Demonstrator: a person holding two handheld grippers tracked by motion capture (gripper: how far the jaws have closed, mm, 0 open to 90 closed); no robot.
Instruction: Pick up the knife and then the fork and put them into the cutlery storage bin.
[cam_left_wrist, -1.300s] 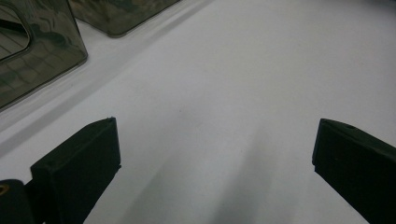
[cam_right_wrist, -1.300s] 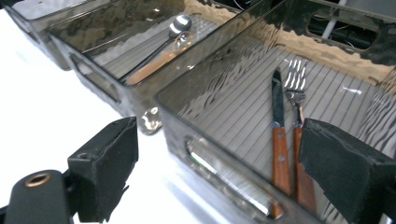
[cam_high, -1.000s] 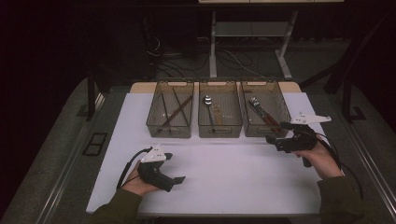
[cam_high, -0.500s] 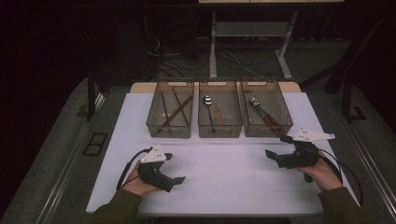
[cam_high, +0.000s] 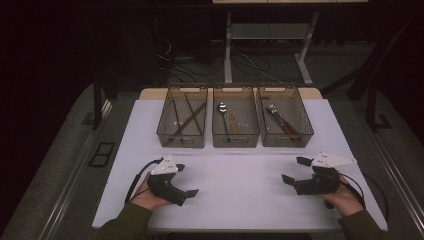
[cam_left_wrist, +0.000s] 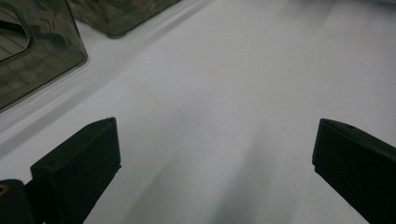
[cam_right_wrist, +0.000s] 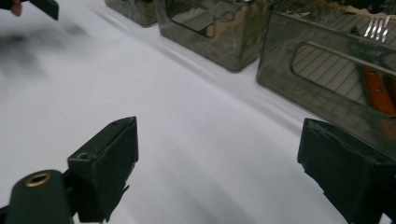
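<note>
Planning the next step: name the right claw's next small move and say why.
Probably rest it where it is: the right claw hangs open and empty over the bare white table, well short of the three bins, like the left claw. All cutlery visible sits inside the bins.

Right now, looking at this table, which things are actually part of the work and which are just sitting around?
Part of the work:
- three clear bins with cutlery: chopsticks, spoon, fork
- left gripper and right gripper, jaws open and empty
- white table

Just lying about:
- metal stand behind the table
- cables on the floor
</note>
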